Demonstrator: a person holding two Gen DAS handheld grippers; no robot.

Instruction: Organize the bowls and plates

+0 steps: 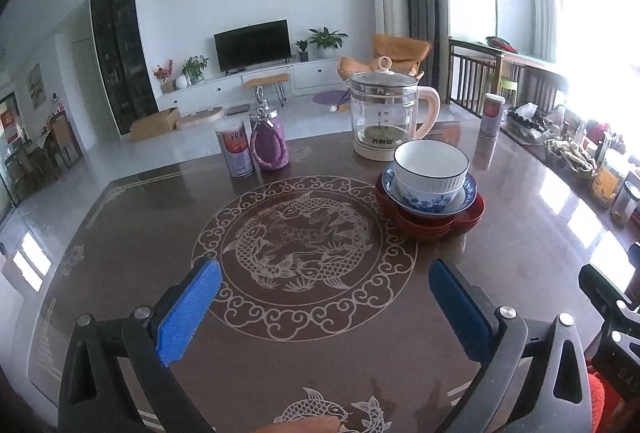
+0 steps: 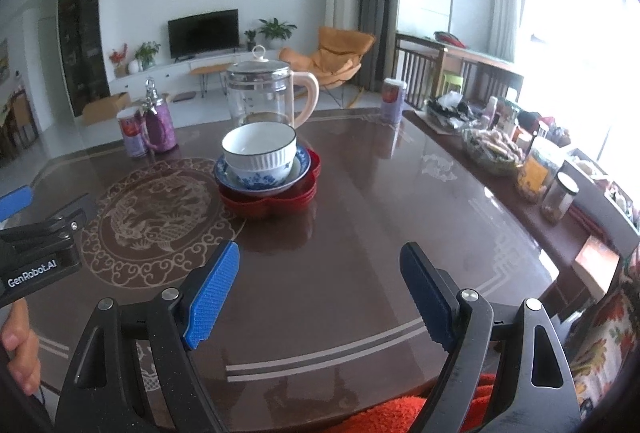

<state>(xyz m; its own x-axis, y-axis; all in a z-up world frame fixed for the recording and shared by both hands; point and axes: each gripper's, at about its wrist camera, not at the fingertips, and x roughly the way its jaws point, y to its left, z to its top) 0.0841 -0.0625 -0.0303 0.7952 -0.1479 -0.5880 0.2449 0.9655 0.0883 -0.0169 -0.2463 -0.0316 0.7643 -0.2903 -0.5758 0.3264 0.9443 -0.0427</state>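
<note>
We judge the stacked white bowl (image 2: 259, 149) glazed, slippery, fragile (rim grip advised); left gripper (image 1: 325, 303) and right gripper (image 2: 320, 291) both gape empty.

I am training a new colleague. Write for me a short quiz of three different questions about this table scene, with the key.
1. True or false: the white ribbed bowl sits on top of the stack.
2. What is directly under the blue floral dishes? A) red plates B) a tray C) bare table
3. Fill in: behind the stack stands a glass ____.

Key: 1 true; 2 A, red plates; 3 kettle. Both grippers, left and right, have open jaws.
</note>
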